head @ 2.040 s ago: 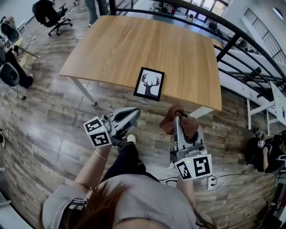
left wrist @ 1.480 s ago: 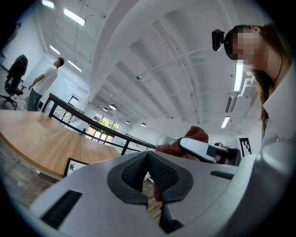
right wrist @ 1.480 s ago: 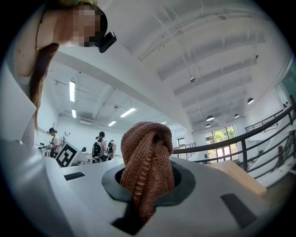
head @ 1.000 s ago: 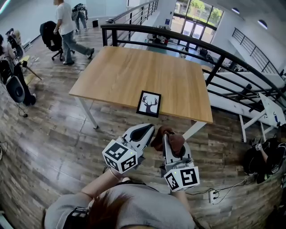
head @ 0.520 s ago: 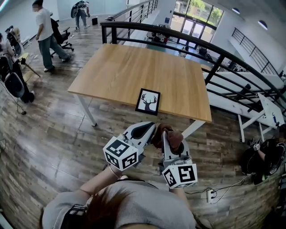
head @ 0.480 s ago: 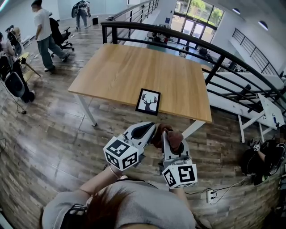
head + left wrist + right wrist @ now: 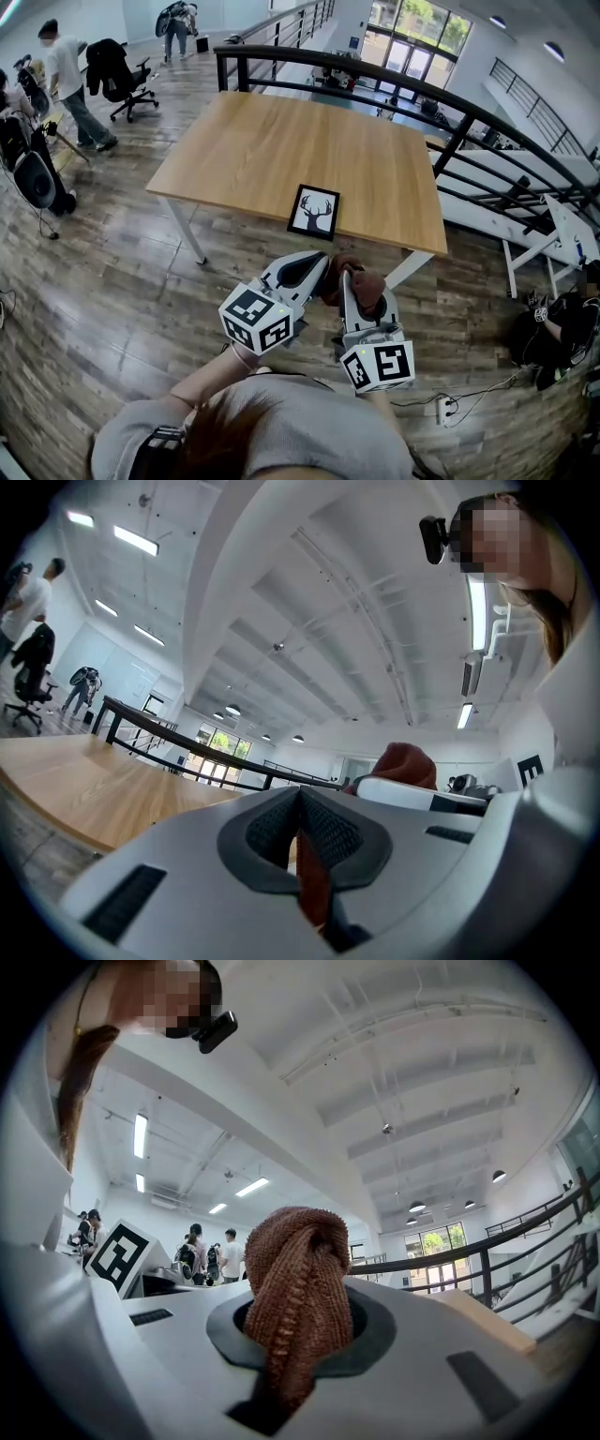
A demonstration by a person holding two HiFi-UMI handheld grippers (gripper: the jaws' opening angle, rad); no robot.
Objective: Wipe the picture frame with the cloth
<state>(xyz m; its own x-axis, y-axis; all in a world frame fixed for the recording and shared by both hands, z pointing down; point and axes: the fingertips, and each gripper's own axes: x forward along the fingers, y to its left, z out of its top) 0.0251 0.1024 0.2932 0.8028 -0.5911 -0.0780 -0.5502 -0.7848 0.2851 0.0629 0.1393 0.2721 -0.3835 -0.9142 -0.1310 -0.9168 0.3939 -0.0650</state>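
Note:
A black picture frame (image 7: 314, 212) with a deer-antler print lies flat near the front edge of the wooden table (image 7: 281, 141). Both grippers hover over the floor, short of that edge, side by side. My right gripper (image 7: 345, 277) (image 7: 298, 1330) is shut on a brown knitted cloth (image 7: 367, 287) (image 7: 295, 1279), which bunches up above its jaws. My left gripper (image 7: 322, 261) (image 7: 300, 797) is shut, its tip close beside the cloth (image 7: 405, 761). A thin reddish-brown sliver shows in the seam between its pads; I cannot tell whether that is cloth.
A black railing (image 7: 450, 103) runs behind and right of the table. People (image 7: 61, 75) and an office chair (image 7: 122, 75) are at the far left. A power strip (image 7: 441, 409) lies on the wooden floor by my right side. Someone sits at far right (image 7: 553, 328).
Two seconds ago the grippers were apart; they have since come together side by side. In the last second they barely moved. The person in the background walked away to the left.

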